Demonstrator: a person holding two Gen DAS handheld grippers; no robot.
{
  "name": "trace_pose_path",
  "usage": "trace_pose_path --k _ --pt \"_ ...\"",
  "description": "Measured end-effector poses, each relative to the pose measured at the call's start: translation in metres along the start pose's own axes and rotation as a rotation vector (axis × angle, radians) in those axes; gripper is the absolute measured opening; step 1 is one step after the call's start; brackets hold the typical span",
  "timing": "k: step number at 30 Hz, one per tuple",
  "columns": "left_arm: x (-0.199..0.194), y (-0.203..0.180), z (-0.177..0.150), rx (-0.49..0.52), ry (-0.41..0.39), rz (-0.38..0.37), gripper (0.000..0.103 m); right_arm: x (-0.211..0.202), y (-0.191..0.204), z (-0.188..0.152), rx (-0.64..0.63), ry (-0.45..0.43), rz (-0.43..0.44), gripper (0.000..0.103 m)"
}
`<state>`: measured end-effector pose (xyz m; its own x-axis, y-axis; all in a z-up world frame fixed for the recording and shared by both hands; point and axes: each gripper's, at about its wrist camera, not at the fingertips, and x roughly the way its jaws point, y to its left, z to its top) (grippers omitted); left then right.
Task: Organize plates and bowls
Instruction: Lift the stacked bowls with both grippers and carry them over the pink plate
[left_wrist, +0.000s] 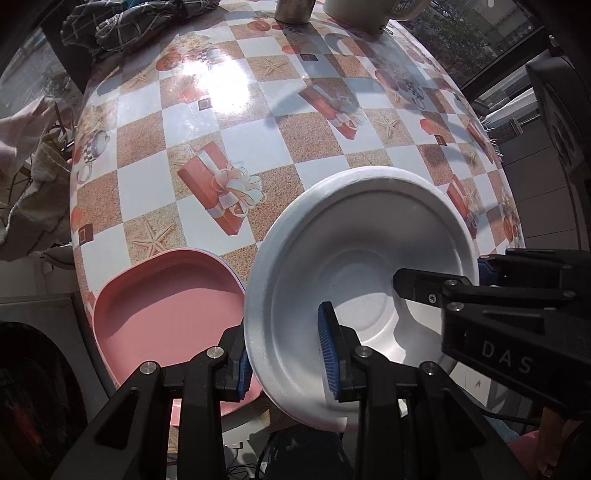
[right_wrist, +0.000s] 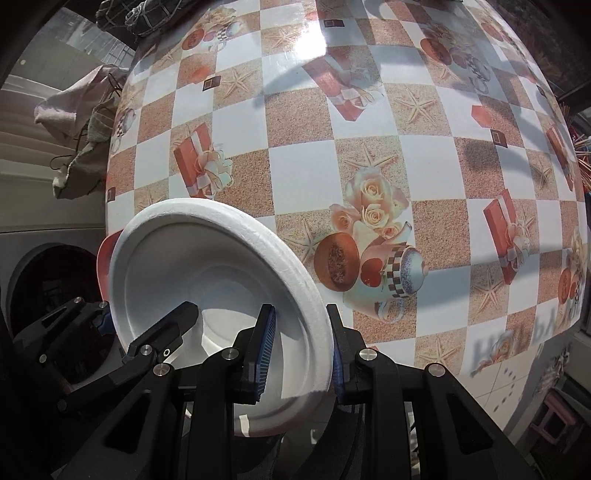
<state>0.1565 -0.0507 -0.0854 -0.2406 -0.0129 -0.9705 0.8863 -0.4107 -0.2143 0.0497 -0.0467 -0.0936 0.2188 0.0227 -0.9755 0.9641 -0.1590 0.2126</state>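
Observation:
A white foam bowl (left_wrist: 354, 258) is held above the table's near edge by both grippers. My left gripper (left_wrist: 286, 360) straddles the bowl's left rim, one blue pad (left_wrist: 328, 354) inside and one outside. My right gripper (right_wrist: 301, 349) straddles the bowl's (right_wrist: 207, 266) right rim the same way; it also shows in the left wrist view (left_wrist: 436, 291) reaching in from the right. A pink plate (left_wrist: 166, 314) lies on the table's near left corner, just left of the bowl; a sliver of it shows in the right wrist view (right_wrist: 105, 258).
The table (left_wrist: 258, 110) has a glossy checkered cloth. A metal cup (left_wrist: 293, 9) and a cream mug (left_wrist: 358, 13) stand at the far edge. Dark checked cloth (left_wrist: 118, 26) lies at the far left. A washing machine door (right_wrist: 55, 280) is below left.

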Motion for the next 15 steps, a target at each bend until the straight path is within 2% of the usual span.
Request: trace_pose_path --k 6,15 --pt "-0.017 0.023 -0.007 -0.072 -0.046 -0.012 0.034 0.003 0.030 0.001 -0.069 0.007 0.005 0.030" --pt "-0.027 0.056 -0.026 -0.149 -0.057 0.016 0.035 0.008 0.071 0.003 -0.174 0.028 0.006 0.030"
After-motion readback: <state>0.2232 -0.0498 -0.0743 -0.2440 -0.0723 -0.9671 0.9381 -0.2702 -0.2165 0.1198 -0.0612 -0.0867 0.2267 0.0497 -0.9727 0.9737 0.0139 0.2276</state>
